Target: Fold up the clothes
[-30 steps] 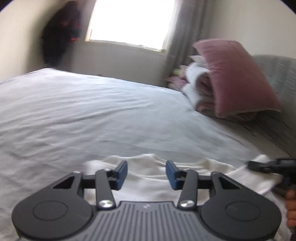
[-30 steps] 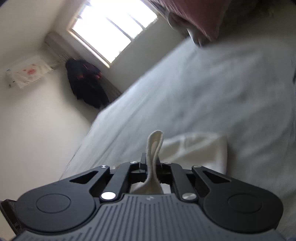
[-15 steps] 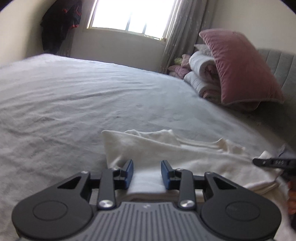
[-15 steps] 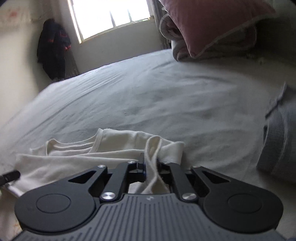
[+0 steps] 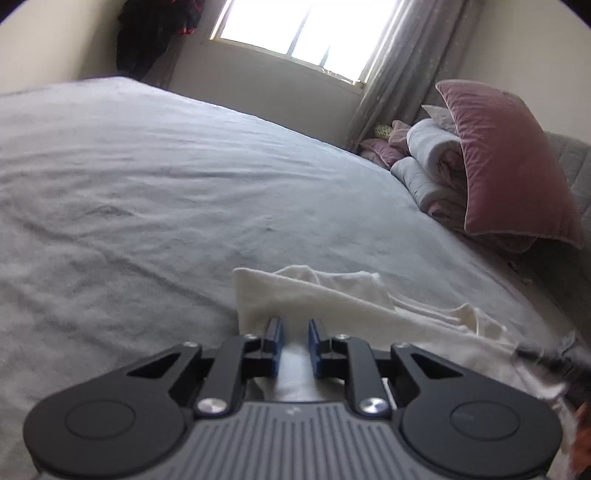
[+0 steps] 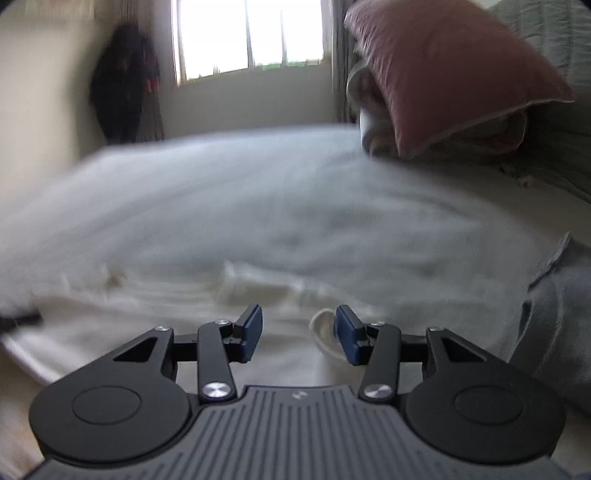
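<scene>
1. Cream garment [image 5: 332,306] lies folded on the grey bed [image 5: 147,192].
2. Left hand-held gripper [image 5: 294,343] has a narrow gap between its blue pads, cloth between them; whether it grips, I cannot tell.
3. Right hand-held gripper [image 6: 298,332] is spread wide, holding nothing, over the blurred garment.

Wide bed in grey sheet [image 5: 155,192], bright window [image 5: 303,29] beyond, pink velvet pillow [image 5: 509,158] against grey headboard [image 5: 576,173].

A cream garment [image 5: 332,295] lies on a grey bedsheet [image 5: 147,177] near a dusty-pink pillow [image 5: 506,158] and grey curtain [image 5: 399,62].
</scene>
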`<state>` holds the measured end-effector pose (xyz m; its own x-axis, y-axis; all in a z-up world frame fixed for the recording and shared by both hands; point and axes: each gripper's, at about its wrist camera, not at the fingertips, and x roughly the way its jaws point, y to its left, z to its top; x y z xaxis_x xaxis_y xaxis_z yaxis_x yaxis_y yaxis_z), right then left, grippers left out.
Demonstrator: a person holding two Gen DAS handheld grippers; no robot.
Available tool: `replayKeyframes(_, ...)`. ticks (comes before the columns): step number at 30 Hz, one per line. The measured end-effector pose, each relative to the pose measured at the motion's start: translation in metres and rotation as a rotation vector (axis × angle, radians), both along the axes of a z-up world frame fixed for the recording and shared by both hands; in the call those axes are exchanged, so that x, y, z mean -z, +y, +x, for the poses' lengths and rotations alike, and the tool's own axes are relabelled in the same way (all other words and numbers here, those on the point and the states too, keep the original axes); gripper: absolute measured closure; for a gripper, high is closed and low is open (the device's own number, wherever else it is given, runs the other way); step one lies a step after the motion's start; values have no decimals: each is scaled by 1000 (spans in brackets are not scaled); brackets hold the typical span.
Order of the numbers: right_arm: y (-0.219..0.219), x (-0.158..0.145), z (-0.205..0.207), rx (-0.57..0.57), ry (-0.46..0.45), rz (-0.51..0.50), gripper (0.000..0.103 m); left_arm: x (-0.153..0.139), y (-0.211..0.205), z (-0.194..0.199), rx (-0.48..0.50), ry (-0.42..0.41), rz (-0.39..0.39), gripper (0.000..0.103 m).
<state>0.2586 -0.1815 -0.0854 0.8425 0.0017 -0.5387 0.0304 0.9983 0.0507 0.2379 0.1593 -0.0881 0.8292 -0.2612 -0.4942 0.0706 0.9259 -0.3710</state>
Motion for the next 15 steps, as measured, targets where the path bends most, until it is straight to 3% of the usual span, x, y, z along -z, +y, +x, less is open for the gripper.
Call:
replayKeyframes(2,0,11,7,3,36,-23,54,3,4,1,-8,8,-27,91)
replayKeyframes(15,0,10,-2,-2,29,-8,45,6,15,0,-7,10,-96,91)
